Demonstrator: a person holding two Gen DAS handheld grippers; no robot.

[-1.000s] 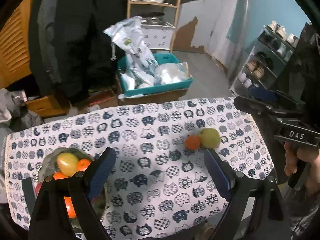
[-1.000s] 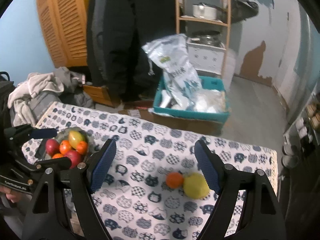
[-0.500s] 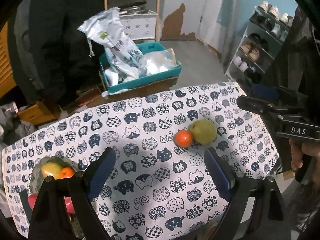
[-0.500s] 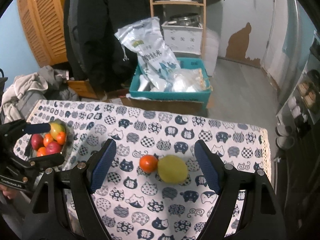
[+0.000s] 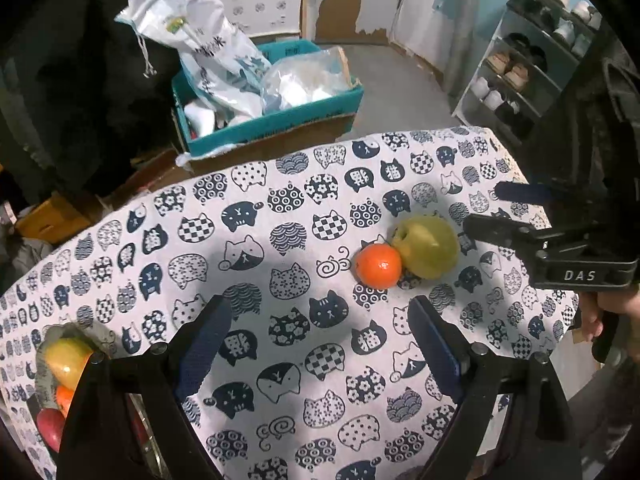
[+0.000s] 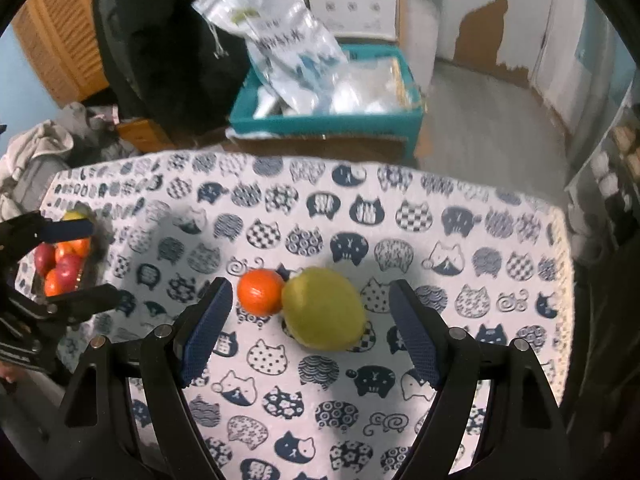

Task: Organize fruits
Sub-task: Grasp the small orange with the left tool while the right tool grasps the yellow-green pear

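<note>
An orange mandarin (image 6: 261, 291) and a yellow-green pear (image 6: 323, 314) touch each other on the cat-print tablecloth (image 6: 400, 216). My right gripper (image 6: 308, 332) is open, its pads on either side of the pair, just above them. My left gripper (image 5: 320, 344) is open and empty; the mandarin (image 5: 378, 266) and pear (image 5: 426, 246) lie ahead of it to the right. The right gripper (image 5: 488, 212) also shows in the left wrist view, beside the pear. A bowl (image 6: 86, 272) of red, orange and yellow fruit (image 6: 60, 264) sits at the table's left end.
Beyond the table's far edge stands a teal box (image 5: 280, 120) with plastic bags. A shoe rack (image 5: 532, 44) is at the right. Clothes (image 6: 36, 156) lie piled at the left. The left gripper (image 6: 76, 264) hovers near the bowl in the right wrist view.
Both grippers have moved closer to the mandarin and pear. The right gripper now straddles the pair. The left gripper has swung right, away from the bowl.
</note>
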